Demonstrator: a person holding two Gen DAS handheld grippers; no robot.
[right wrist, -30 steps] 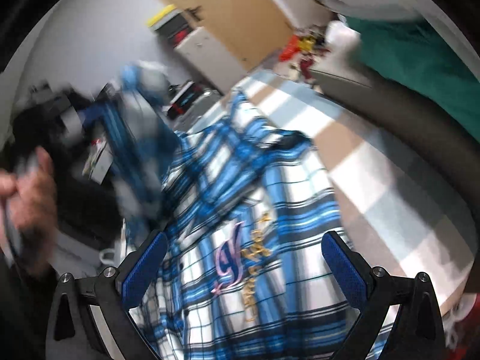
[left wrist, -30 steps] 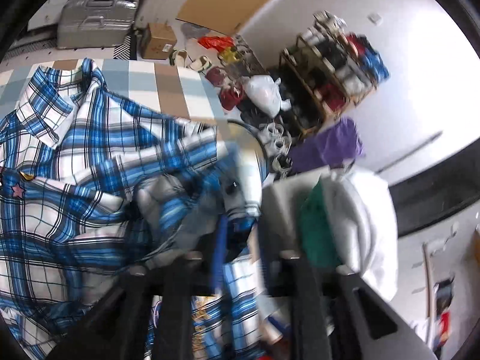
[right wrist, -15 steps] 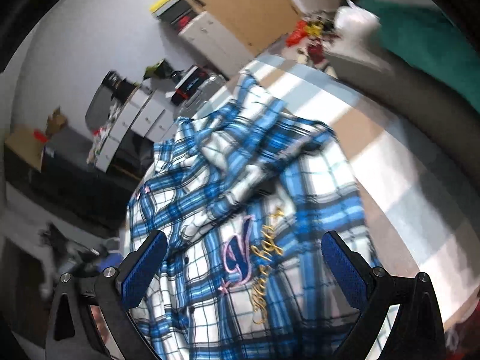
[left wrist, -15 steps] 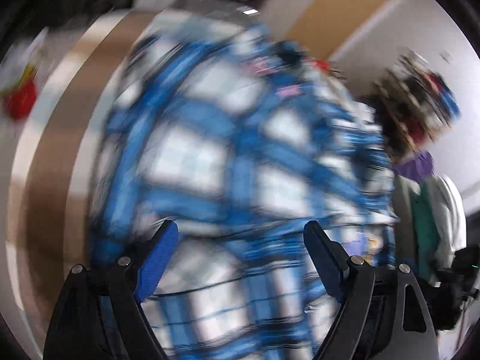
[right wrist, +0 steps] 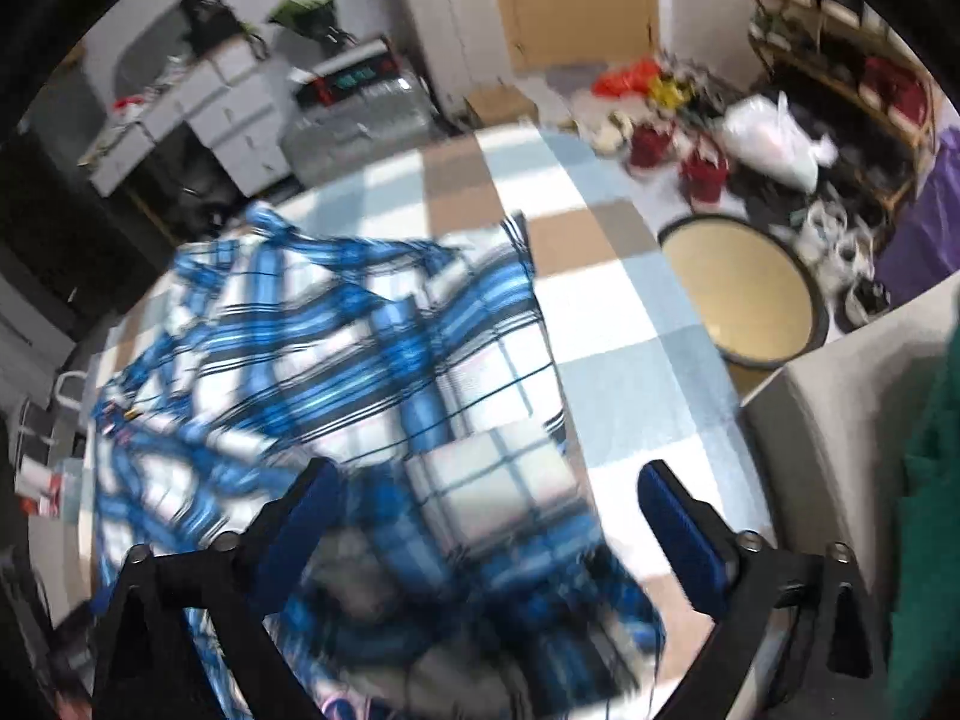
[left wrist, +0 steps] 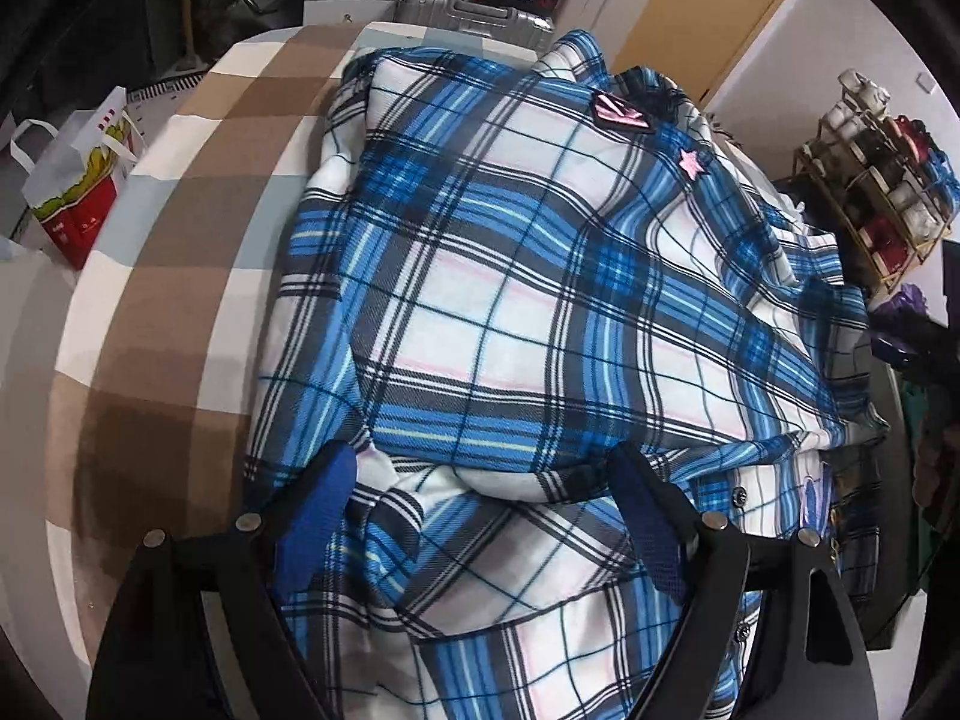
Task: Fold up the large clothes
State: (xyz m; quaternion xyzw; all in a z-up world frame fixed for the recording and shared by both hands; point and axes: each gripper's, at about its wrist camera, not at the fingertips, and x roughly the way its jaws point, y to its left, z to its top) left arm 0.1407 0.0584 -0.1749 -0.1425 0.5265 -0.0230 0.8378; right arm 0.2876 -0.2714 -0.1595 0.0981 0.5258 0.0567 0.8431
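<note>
A blue-and-white plaid shirt (left wrist: 540, 300) lies on the checked tablecloth (left wrist: 180, 228), with a sleeve folded across its body and pink patches near the collar. My left gripper (left wrist: 486, 498) hovers low over the shirt's near folds, open; cloth lies under and between its blue pads (left wrist: 324, 492) without being pinched. In the blurred right wrist view, the shirt (right wrist: 360, 360) fills the left half of the table. My right gripper (right wrist: 492, 516) hangs over the shirt's right edge. Its jaws are closing with plaid cloth between them, and the pads (right wrist: 678, 528) stand clear of the cloth.
A silver suitcase (left wrist: 474, 12) and white drawers stand behind the table. A red-and-white paper bag (left wrist: 78, 180) sits at the left, a shoe rack (left wrist: 882, 180) at the right. A round tan mat (right wrist: 744, 288), a white plastic bag (right wrist: 768, 138) and a grey seat (right wrist: 840, 420) lie to the right.
My left gripper let go of the bunched sleeve, opened, and swung down over the shirt. My right gripper swept across towards the shirt's right edge, and its fingers stand closer together.
</note>
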